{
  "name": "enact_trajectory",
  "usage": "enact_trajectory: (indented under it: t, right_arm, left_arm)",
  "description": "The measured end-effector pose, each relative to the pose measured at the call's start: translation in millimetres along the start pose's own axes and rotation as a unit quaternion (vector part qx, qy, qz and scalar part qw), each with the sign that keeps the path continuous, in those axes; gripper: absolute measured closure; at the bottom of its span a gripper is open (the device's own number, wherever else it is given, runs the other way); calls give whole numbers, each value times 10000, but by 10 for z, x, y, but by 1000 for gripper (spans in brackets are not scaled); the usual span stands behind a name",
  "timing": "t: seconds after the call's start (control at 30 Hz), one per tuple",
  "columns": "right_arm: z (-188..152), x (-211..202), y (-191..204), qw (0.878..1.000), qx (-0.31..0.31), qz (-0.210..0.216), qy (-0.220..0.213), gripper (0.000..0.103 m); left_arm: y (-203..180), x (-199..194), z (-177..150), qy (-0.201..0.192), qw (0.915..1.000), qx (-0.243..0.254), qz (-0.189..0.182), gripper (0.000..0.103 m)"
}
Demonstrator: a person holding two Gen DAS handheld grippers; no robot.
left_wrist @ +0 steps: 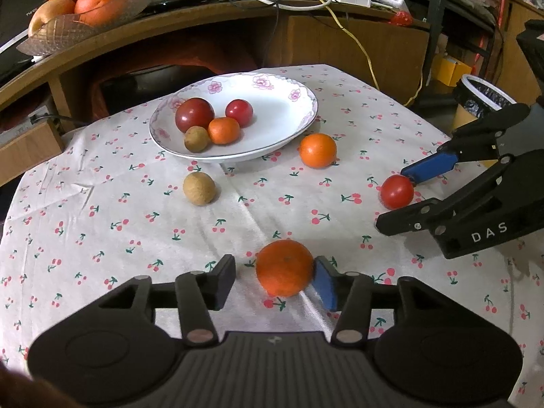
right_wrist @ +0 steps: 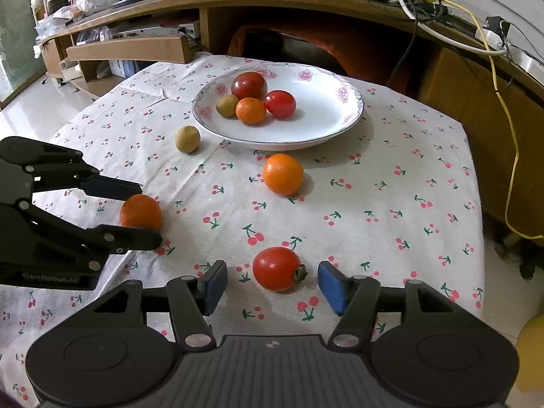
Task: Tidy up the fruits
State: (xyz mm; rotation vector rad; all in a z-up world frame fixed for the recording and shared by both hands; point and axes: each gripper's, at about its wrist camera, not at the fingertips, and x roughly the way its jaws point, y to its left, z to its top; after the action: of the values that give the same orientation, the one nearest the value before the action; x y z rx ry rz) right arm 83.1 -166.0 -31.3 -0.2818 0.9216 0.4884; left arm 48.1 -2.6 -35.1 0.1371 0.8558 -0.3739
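A white flowered plate (left_wrist: 285, 125) (right_wrist: 323, 122) holds two red fruits, a small orange and a brown fruit. On the cherry-print cloth lie a brown fruit (left_wrist: 199, 188) (right_wrist: 187, 139), an orange (left_wrist: 318, 150) (right_wrist: 283, 174), a mandarin (left_wrist: 285, 268) (right_wrist: 140, 212) and a red tomato (left_wrist: 396, 191) (right_wrist: 276, 268). My left gripper (left_wrist: 276, 282) (right_wrist: 149, 216) is open around the mandarin, whose right side touches the blue pad. My right gripper (right_wrist: 272, 287) (left_wrist: 396, 199) is open around the tomato, with gaps on both sides.
A curved wooden desk (left_wrist: 210, 17) stands behind the table with cables and a glass bowl of oranges (left_wrist: 81, 0). A lined bin (left_wrist: 482, 98) stands to the right. The table's right edge (right_wrist: 476, 204) drops to the floor.
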Motion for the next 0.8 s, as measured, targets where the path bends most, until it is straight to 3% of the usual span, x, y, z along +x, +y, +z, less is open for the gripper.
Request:
enact_trajectory:
  t: [0.2, 0.3, 0.37, 0.6, 0.8]
  right_arm:
    - [-4, 1, 3, 10000, -2, -49, -26, 50]
    - [5, -8, 2, 9999, 6, -106, -24, 67]
    - [13, -13, -11, 9999, 79, -70, 5, 74]
    - [76, -31, 20, 9999, 122, -65, -2, 74]
    - [291, -88, -9, 9993, 265, -9, -276, 74]
  left_arm:
    - [-43, -4, 1, 21, 10000, -14, -8, 47]
    - [-62, -14, 14, 71, 9999, -42, -77, 60]
    - [-97, -15, 32, 97, 9999, 8, -25, 62]
    - [-74, -36, 148, 37, 9998, -173, -106, 63]
    - [-25, -21, 355, -152, 9995, -269, -25, 63]
